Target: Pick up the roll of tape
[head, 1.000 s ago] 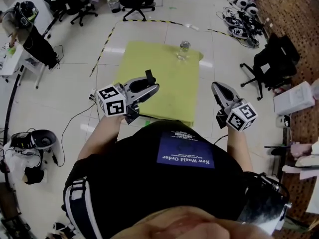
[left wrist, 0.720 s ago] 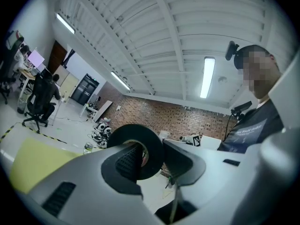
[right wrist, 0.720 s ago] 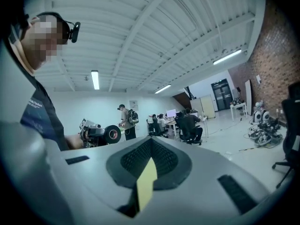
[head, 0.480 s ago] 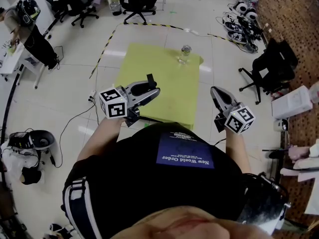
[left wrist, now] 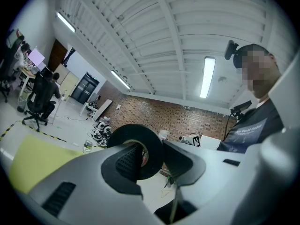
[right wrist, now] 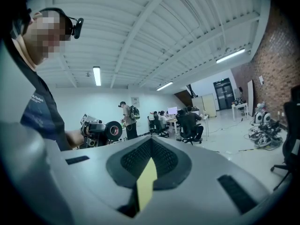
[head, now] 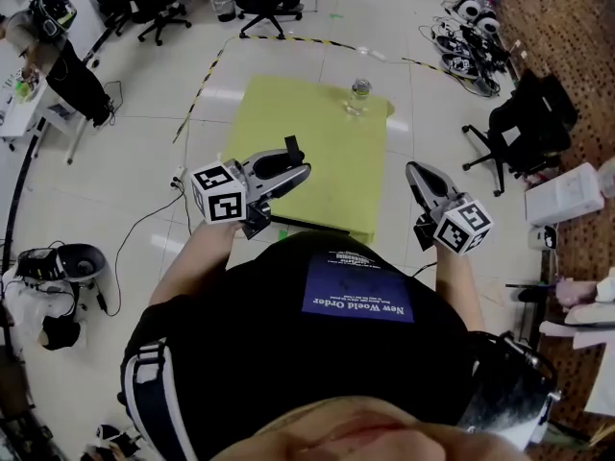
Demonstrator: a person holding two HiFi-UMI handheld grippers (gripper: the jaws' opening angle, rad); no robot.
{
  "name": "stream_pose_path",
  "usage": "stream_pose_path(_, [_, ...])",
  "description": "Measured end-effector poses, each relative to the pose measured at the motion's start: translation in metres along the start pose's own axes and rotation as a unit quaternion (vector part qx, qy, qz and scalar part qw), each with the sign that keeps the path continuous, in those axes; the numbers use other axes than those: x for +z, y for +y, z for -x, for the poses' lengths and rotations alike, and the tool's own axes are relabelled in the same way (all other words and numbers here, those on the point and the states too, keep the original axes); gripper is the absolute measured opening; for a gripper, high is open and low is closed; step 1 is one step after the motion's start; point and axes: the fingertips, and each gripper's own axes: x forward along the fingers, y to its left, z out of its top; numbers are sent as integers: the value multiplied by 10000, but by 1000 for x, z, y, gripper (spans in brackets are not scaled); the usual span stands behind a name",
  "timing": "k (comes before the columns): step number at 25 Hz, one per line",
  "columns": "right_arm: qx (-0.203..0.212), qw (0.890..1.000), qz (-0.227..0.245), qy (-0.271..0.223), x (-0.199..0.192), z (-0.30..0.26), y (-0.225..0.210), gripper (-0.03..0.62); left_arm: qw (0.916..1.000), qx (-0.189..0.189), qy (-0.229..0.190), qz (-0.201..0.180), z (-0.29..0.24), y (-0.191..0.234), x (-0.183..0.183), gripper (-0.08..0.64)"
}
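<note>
Pickup looks done: my left tool (left wrist: 140,165) pinches the tape roll (left wrist: 155,146), held level. My right tool (right wrist: 149,149) is pressed together, empty. Next: keep the squeeze firm.

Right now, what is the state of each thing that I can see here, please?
left gripper: shut on the tape.
tape: clamped between the left jaws, up in the air.
right gripper: shut, empty.
bottle: upright on the mat.
mat: spread flat.
</note>
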Motion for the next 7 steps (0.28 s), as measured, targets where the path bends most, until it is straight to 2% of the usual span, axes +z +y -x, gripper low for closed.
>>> stream_pose_path(7, [-14,10000,1,26,-2,-2,-8,-15,10000,-55,1,-4,-10,2,-2,143])
